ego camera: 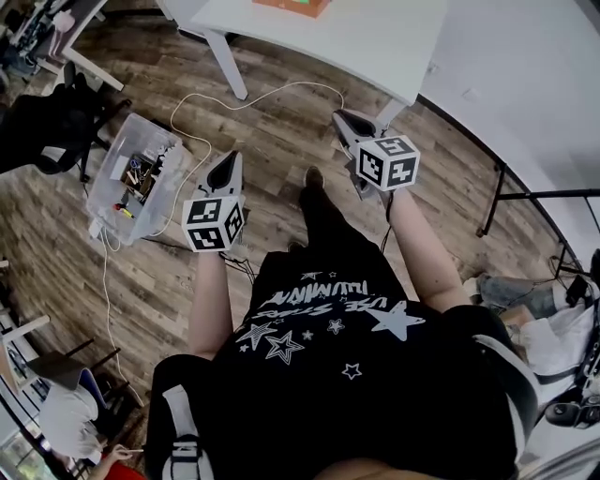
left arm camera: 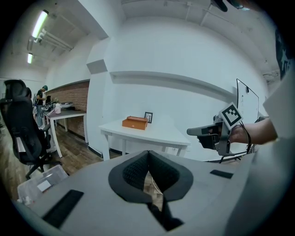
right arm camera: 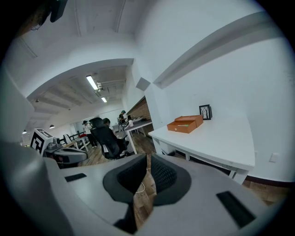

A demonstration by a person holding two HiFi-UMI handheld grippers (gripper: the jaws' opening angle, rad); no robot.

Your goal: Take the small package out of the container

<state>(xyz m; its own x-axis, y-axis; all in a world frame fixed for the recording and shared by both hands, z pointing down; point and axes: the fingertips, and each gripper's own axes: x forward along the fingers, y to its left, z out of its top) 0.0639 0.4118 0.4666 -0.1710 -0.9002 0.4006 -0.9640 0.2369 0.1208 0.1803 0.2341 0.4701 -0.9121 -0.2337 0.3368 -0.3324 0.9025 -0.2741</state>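
An orange box [right arm camera: 185, 123] lies open on the white table [right arm camera: 221, 138] ahead of me; it also shows at the top edge of the head view, orange box [ego camera: 292, 6]. I cannot make out a small package in it. My left gripper [left arm camera: 148, 159] is shut with nothing between its pads, held in the air well short of the table. My right gripper [right arm camera: 148, 161] is likewise shut and empty. In the head view the left gripper [ego camera: 228, 164] and right gripper [ego camera: 345, 120] both point forward over the wooden floor.
A clear plastic bin [ego camera: 131, 178] with several small items stands on the floor to my left, with a white cable [ego camera: 234, 103] running by it. A black office chair [ego camera: 42, 127] is further left. People sit at desks at the left; a black stand [ego camera: 525, 192] is at the right.
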